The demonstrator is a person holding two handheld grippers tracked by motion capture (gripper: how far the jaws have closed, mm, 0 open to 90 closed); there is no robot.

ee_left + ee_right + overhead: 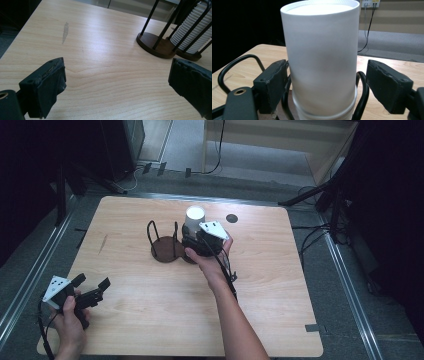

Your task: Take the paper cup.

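Observation:
A dark wooden rack [165, 249] with black wire hoops stands mid-table, its left bay bare. The right bay holds a stack of white cups [194, 215], seen with ribbed rims in the left gripper view [190, 30]. My right gripper [194, 239] straddles the top cup [322, 50]: the left pad [274, 85] sits against its wall, while a gap separates the right pad [387, 85] from it. At the table's near left corner my left gripper [93, 282] is open over bare wood [117, 82], pointing toward the rack [155, 45].
A small black disc [231, 218] lies on the table behind the rack. A grey smear [65, 31] marks the wood left of the rack. Stand legs and cables [310, 195] surround the table [150, 325] on the floor.

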